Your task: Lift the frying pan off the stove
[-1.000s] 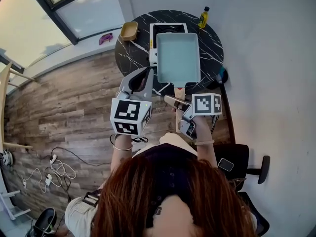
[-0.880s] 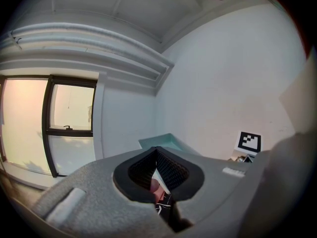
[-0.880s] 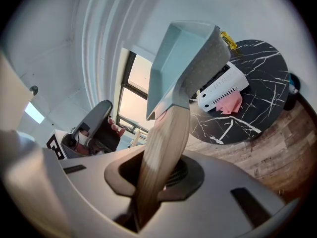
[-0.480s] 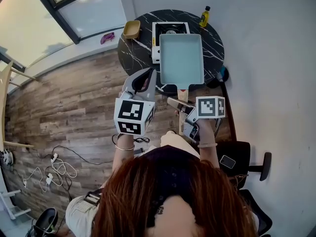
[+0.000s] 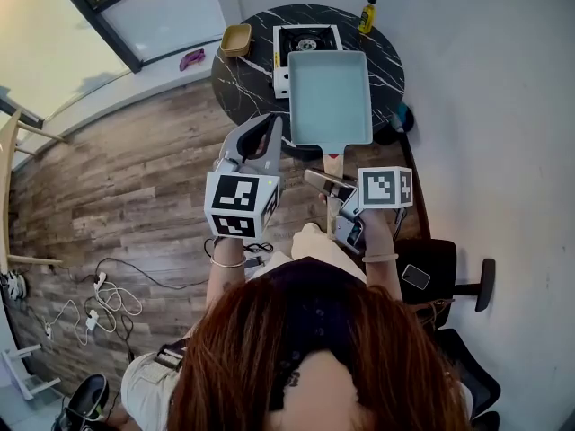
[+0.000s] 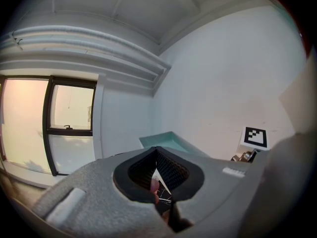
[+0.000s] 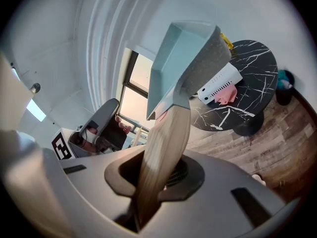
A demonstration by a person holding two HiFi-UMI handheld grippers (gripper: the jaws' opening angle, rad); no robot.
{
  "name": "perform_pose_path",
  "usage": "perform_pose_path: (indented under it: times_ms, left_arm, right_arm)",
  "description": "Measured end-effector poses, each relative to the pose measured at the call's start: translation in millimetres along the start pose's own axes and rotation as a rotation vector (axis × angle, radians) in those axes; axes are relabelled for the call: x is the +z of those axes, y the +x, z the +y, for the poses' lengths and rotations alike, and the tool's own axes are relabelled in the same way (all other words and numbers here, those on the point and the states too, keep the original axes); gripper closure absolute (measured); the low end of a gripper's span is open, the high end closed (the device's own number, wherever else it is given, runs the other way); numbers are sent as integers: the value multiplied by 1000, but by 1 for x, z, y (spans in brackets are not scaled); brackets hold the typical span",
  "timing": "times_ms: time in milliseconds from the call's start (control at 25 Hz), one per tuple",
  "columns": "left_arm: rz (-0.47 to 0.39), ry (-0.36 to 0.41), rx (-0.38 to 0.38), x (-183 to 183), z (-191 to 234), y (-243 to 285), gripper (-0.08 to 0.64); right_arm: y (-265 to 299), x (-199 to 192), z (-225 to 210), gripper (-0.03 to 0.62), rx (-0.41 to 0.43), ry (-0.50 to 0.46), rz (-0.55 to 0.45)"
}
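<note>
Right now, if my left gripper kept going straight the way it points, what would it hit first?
Probably the frying pan: in the left gripper view its near corner sits straight ahead of the left gripper. Depth is unclear, so it could slip past the pan's left side toward the wall.

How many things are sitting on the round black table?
3: a tan bowl at its left edge, a stove in the middle, a yellow bottle at the far right. The lifted pan hides part of the table, so there may be more.
</note>
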State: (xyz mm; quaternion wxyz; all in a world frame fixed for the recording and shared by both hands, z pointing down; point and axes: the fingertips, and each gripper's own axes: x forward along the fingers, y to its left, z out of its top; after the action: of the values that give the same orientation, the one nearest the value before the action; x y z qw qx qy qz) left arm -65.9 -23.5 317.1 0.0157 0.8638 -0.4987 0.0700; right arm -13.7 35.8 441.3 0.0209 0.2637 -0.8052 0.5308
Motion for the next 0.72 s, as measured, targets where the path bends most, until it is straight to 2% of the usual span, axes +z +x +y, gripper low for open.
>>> perform_pose_path:
  times_ms: [720]
  left_arm:
    - [-35,-16,22,-4,-15,-59,548]
  right_arm:
    - [-20,-47,44,529,41,-22,-21]
